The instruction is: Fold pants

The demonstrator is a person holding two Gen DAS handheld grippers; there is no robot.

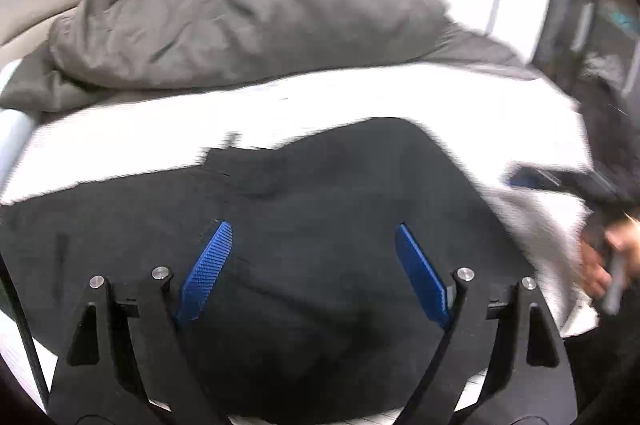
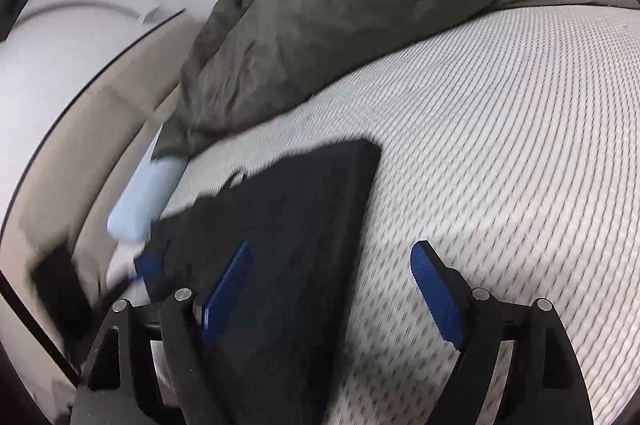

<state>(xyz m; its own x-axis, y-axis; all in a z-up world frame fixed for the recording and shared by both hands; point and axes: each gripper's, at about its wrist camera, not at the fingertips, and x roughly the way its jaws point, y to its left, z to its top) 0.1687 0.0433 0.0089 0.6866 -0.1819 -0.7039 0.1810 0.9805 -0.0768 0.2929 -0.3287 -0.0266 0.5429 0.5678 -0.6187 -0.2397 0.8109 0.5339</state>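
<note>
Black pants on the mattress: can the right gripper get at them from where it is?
Probably yes. The right gripper is open and empty, with the folded black pants lying flat directly ahead on the mattress. Nothing lies between them; the grey blanket sits farther back.

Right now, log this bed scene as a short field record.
surface: white textured mattress
pants: black pants, folded flat, lying on mattress
left tongs: open, above pants, nothing held
right tongs: open, over pants' edge, nothing held
behind pants: rumpled grey duvet
other: pale blue item at mattress edge; blurred
</note>
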